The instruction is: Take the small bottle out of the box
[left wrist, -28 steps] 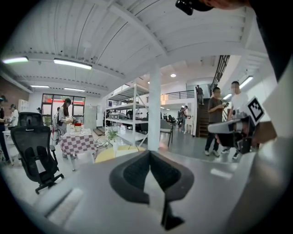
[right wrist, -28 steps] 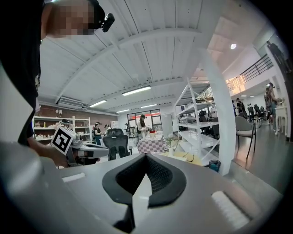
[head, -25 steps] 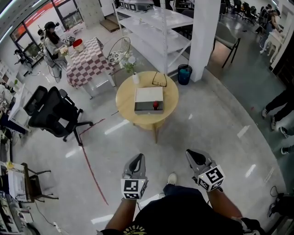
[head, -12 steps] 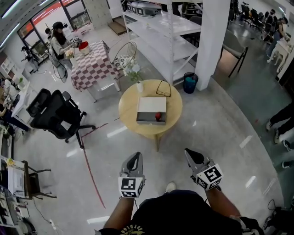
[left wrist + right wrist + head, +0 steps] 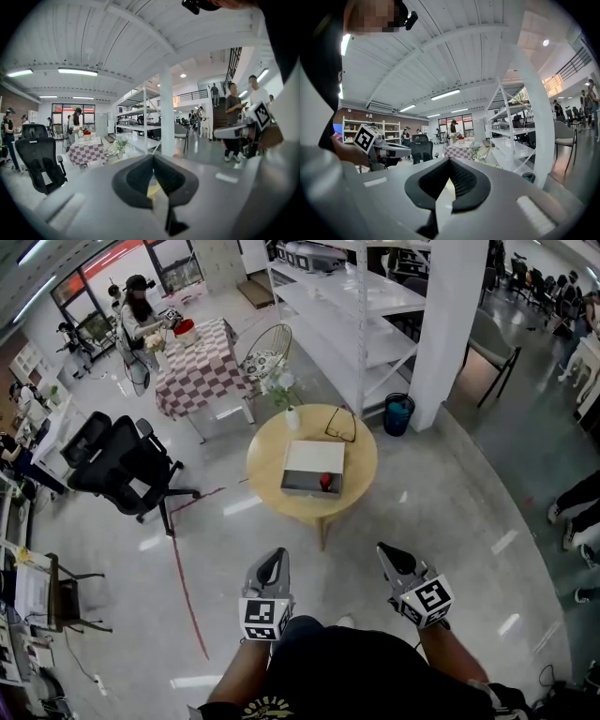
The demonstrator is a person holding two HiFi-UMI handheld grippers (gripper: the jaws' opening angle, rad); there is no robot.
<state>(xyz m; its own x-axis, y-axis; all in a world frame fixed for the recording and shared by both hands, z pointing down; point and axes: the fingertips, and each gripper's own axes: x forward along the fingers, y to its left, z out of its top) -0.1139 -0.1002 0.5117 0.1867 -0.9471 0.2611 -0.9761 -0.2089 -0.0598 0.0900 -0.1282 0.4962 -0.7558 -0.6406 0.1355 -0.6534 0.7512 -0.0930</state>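
Observation:
A round wooden table (image 5: 267, 486) stands on the floor some way ahead of me. On it lies a flat white box (image 5: 312, 465), and a small red-topped bottle (image 5: 325, 481) sits at the box's near right edge. Both grippers hang low in the head view, well short of the table. The left gripper (image 5: 277, 558) is shut and holds nothing; in its own view the left gripper (image 5: 153, 157) has its tips touching. The right gripper (image 5: 386, 551) is also shut and empty, and in its own view the right gripper (image 5: 450, 160) has its pads together.
Black glasses (image 5: 340, 426) and a small vase of flowers (image 5: 292, 415) share the table. A black office chair (image 5: 127, 465) stands left, a checkered table (image 5: 202, 367) and wire chair (image 5: 265, 352) behind, white shelving (image 5: 349, 306), a pillar (image 5: 450, 329) and a teal bin (image 5: 398, 415) beyond.
The table with the box has slid down in the head view and come nearer. Both grippers keep the same shut pose side by side.

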